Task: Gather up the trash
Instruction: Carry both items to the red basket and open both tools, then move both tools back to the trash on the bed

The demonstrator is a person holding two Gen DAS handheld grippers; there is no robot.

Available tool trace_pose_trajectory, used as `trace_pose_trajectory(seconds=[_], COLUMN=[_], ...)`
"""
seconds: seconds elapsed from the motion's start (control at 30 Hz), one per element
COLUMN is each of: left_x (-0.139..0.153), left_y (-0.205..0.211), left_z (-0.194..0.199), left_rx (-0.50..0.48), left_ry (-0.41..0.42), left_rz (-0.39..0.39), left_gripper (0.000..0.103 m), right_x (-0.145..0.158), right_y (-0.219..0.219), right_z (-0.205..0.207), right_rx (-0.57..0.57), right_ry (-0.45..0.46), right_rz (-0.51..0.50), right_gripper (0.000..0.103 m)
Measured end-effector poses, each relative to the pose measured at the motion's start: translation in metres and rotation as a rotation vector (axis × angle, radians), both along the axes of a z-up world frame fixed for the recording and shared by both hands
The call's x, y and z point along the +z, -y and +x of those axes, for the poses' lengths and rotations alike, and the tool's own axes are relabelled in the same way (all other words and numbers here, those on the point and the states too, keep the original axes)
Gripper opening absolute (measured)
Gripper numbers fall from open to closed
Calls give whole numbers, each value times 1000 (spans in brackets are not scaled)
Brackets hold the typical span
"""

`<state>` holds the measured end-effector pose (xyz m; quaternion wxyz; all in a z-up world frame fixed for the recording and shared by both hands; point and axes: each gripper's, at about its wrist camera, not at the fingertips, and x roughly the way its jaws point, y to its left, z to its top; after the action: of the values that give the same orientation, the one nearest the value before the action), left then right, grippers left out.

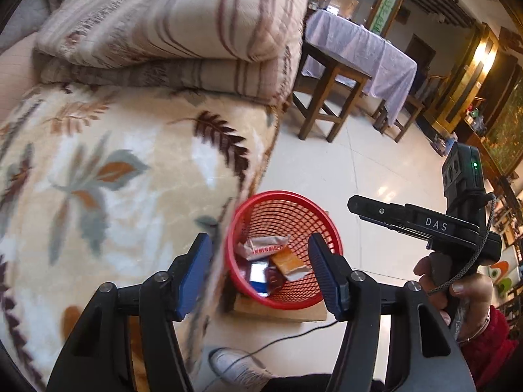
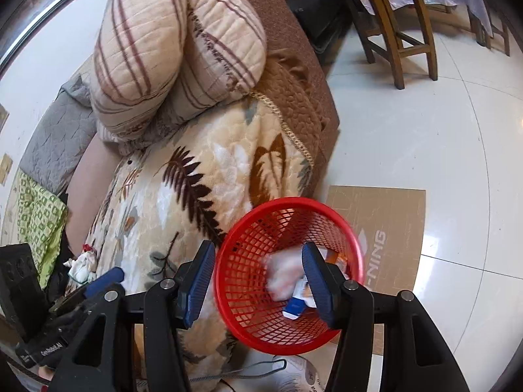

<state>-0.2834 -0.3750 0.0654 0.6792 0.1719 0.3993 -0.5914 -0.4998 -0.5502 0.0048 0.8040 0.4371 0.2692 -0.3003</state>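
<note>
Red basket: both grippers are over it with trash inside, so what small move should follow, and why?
Probably swing the left gripper back toward the crumpled wrapper on the floral blanket. Both it and the right gripper are open and empty above the red basket, and that wrapper is the only loose trash visible.

This is a lived-in home, a sitting or sleeping room. A bed (image 2: 209, 176) under a leaf-patterned plush blanket carries folded striped quilts (image 1: 183, 29). Wooden stools (image 2: 402, 29) and a cloth-draped table (image 1: 362, 49) stand on the glossy tiled floor (image 2: 457, 130).
</note>
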Motion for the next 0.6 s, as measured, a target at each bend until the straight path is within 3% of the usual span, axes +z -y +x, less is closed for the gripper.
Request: trace_pose_trajectory(seconds=[0.23, 0.6], left_x=[30, 69], left_y=[-77, -223], left_z=[24, 118], left_rx=[162, 584], left_ry=[71, 90], left_rz=[27, 0], left_gripper=[61, 66], right_x=[26, 96], right_y=[-42, -150], right_z=[50, 159], right_rx=[164, 475], right_ry=[25, 65], right_rz=[-44, -148], right_gripper=[59, 64])
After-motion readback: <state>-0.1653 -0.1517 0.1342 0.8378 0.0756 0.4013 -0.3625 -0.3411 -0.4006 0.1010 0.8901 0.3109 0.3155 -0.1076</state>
